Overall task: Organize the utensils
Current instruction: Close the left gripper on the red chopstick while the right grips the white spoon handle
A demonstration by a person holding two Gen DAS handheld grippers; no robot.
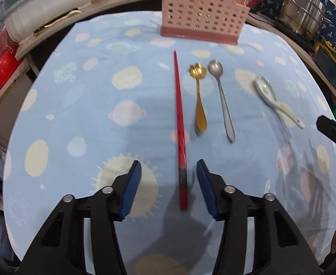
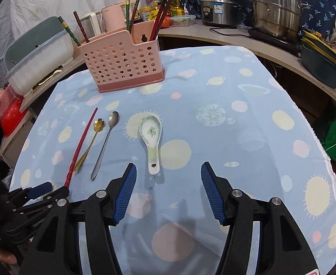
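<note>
A red chopstick (image 1: pixel 179 119) (image 2: pixel 80 146), a gold spoon (image 1: pixel 198 105) (image 2: pixel 92 137), a silver spoon (image 1: pixel 223 100) (image 2: pixel 106 142) and a white ceramic spoon (image 1: pixel 267 91) (image 2: pixel 151 137) lie side by side on the blue patterned cloth (image 1: pixel 87 114). Behind them stands a pink perforated holder (image 1: pixel 202 11) (image 2: pixel 122 61) with several chopsticks (image 2: pixel 161 13) in it. My left gripper (image 1: pixel 169 163) (image 2: pixel 53 189) is open low over the cloth, its blue pads on either side of the red chopstick's near end without touching it. My right gripper (image 2: pixel 169 165) is open, empty, just short of the ceramic spoon's handle.
A white tub (image 2: pixel 39 55) and a red basin (image 2: pixel 12 119) sit off the table's left edge. Steel pots (image 2: pixel 275 6) and a rice cooker (image 2: pixel 218 6) stand on the counter behind. The cloth's right edge (image 2: pixel 328 160) drops off beside a green bag.
</note>
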